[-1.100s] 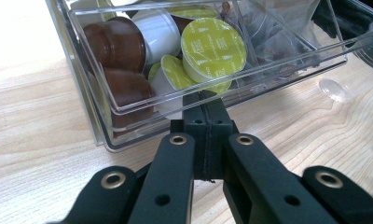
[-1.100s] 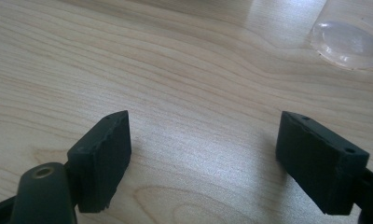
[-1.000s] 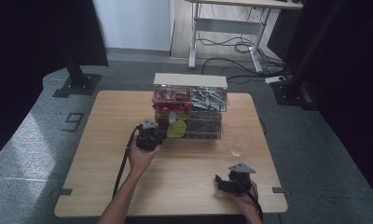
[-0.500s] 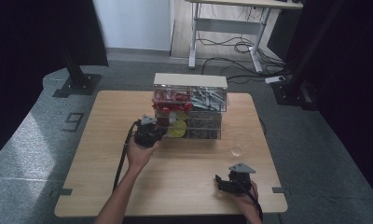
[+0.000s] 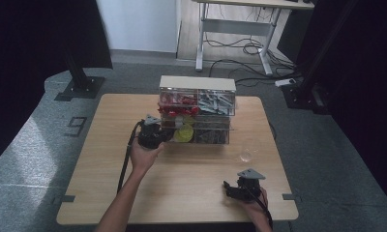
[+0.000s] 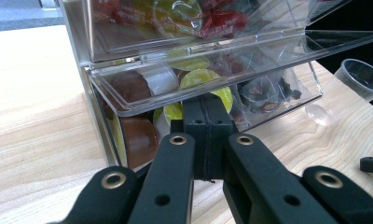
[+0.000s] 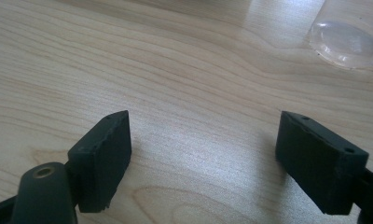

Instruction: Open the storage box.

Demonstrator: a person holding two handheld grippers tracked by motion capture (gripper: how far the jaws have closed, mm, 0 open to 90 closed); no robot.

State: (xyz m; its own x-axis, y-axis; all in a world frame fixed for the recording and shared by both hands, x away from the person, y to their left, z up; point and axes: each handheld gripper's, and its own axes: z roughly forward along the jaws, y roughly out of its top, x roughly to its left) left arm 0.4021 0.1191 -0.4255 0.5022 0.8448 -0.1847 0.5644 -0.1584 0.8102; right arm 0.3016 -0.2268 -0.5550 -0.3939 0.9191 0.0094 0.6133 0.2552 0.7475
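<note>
The surface (image 5: 182,179) is pale wood with a visible grain and a smooth, faintly satin finish. The drawer box (image 6: 212,60) is clear, glossy plastic that catches reflections. Capsules (image 6: 201,77) inside it have shiny foil-like lids. The small cup (image 6: 362,77) is thin transparent plastic. Each tool, left (image 6: 208,114) and right (image 7: 203,158), has matt black plastic pads (image 7: 105,154) and brass-coloured metal rivets.

I can read just one mark: a pale "9" (image 5: 76,126) on the grey floor (image 5: 32,159), just off the desk's (image 5: 191,193) far-left corner. Lettering on the pods in the box (image 6: 184,56) is too blurred for me to read.
</note>
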